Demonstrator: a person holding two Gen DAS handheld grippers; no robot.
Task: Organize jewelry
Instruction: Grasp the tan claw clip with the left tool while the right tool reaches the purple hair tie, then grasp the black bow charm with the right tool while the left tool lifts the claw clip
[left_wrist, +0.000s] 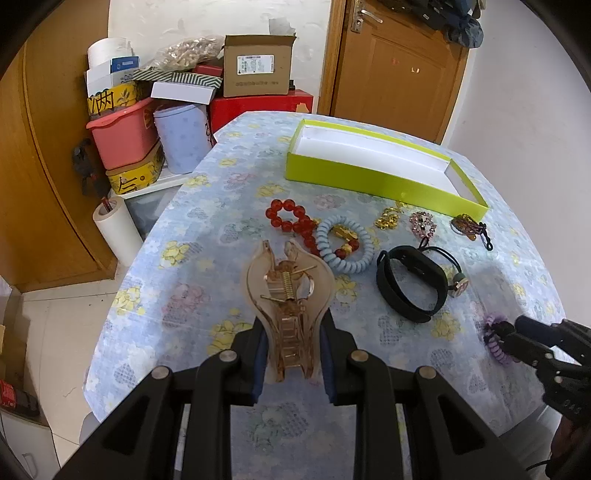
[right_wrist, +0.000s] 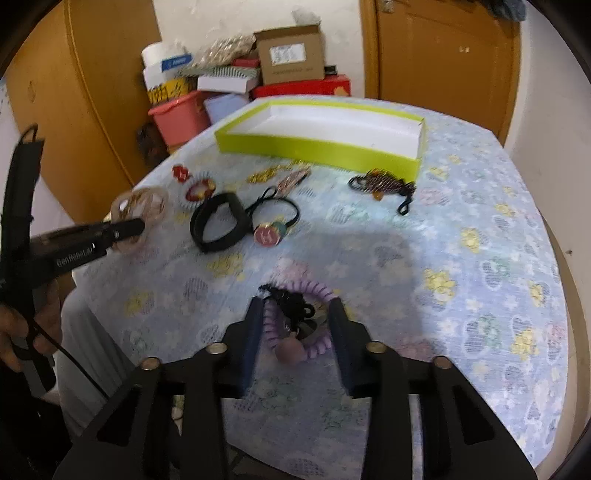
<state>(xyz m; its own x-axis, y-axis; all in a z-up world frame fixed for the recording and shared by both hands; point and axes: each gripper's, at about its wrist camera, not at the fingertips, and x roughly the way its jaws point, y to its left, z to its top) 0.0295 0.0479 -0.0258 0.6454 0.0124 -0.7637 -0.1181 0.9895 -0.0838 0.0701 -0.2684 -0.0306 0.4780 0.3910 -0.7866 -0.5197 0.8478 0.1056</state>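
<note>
My left gripper (left_wrist: 291, 332) is shut on a translucent tan hair claw clip (left_wrist: 288, 291), held above the table; it also shows in the right wrist view (right_wrist: 140, 210). My right gripper (right_wrist: 295, 306) has its fingers around a purple coil hair tie (right_wrist: 295, 325) with a black tie inside; whether they press it is unclear. It also shows in the left wrist view (left_wrist: 496, 339). A lime-green tray (left_wrist: 369, 177) with a white floor stands at the far side, empty. On the cloth lie a red bead bracelet (left_wrist: 291, 221), a blue coil tie (left_wrist: 341, 245) and a black band (left_wrist: 406, 284).
A gold charm (left_wrist: 388, 219), a pink rhinestone piece (left_wrist: 423, 223), a brown mesh clip (left_wrist: 469, 225) and a black elastic with a round charm (left_wrist: 458, 286) lie before the tray. Boxes and bins (left_wrist: 147, 122) are stacked left of the table. A wooden door (left_wrist: 399, 66) stands behind.
</note>
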